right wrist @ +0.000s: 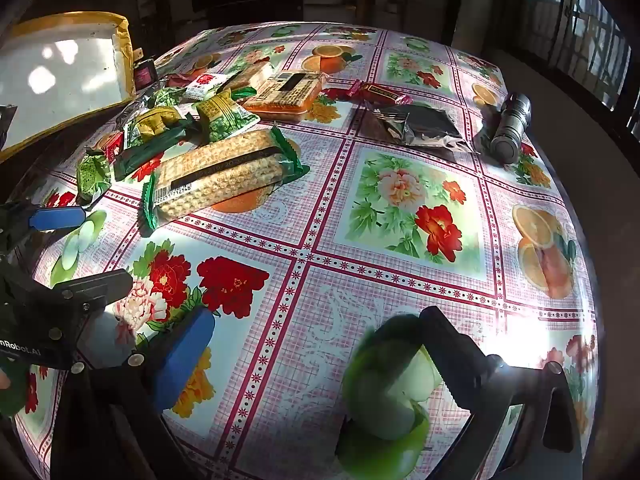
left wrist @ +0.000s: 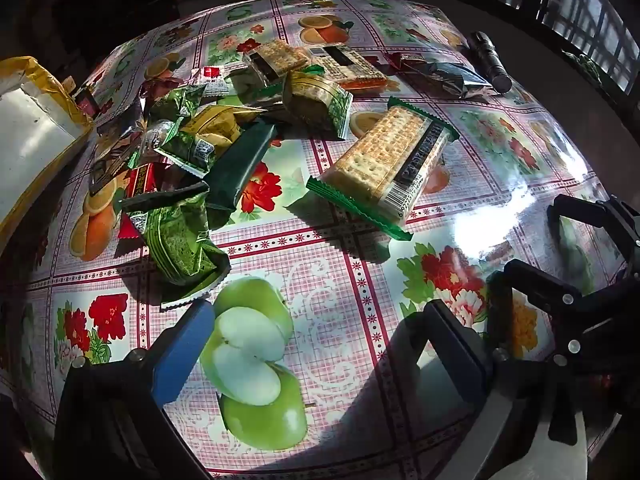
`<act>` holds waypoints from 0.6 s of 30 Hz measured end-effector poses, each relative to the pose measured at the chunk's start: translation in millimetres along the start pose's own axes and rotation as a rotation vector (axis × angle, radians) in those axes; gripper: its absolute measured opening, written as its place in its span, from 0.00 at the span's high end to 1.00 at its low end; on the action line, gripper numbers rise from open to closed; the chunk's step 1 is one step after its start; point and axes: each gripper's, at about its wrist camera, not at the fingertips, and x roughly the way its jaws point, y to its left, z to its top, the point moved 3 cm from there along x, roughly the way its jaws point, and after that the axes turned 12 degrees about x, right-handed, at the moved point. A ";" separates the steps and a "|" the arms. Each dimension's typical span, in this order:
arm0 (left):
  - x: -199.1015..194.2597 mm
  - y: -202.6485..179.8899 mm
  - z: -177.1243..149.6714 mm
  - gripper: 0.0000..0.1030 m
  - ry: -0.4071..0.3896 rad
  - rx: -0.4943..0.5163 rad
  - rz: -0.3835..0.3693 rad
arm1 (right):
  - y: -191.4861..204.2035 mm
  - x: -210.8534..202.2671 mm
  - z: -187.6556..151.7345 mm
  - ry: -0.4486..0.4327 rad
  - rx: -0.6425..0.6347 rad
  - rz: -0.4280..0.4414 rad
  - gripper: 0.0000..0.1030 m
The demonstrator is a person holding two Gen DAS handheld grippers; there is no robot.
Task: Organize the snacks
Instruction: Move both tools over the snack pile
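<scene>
Jaws on both tools stand wide with nothing between them: our left gripper [left wrist: 320,344] hangs over the printed green apples, our right gripper [right wrist: 316,344] beside it over a bare stretch of the table [right wrist: 400,240], neither touching any packet. We list the snacks: a heap of small green, yellow and red packets [left wrist: 180,152] at the table's left; a cracker pack [left wrist: 388,160] with green crimped ends lying just right of the heap; two more cracker packs [left wrist: 320,64] behind it; a dark foil pouch [right wrist: 416,124] and a red bar [right wrist: 384,94] farther right, apart from the heap. Beside the pouch lies a torch [right wrist: 512,128]. A yellow-rimmed box [right wrist: 60,76] stands at the far left edge.
</scene>
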 end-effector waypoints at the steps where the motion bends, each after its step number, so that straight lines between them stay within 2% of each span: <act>1: 0.1 0.0 -0.1 0.00 0.003 0.000 -0.001 | 0.0 0.0 0.0 -0.001 0.000 0.000 0.01; 18: 0.1 0.9 -3.6 0.00 0.002 -0.006 -0.001 | 0.0 0.0 0.1 -0.003 -0.001 -0.001 0.01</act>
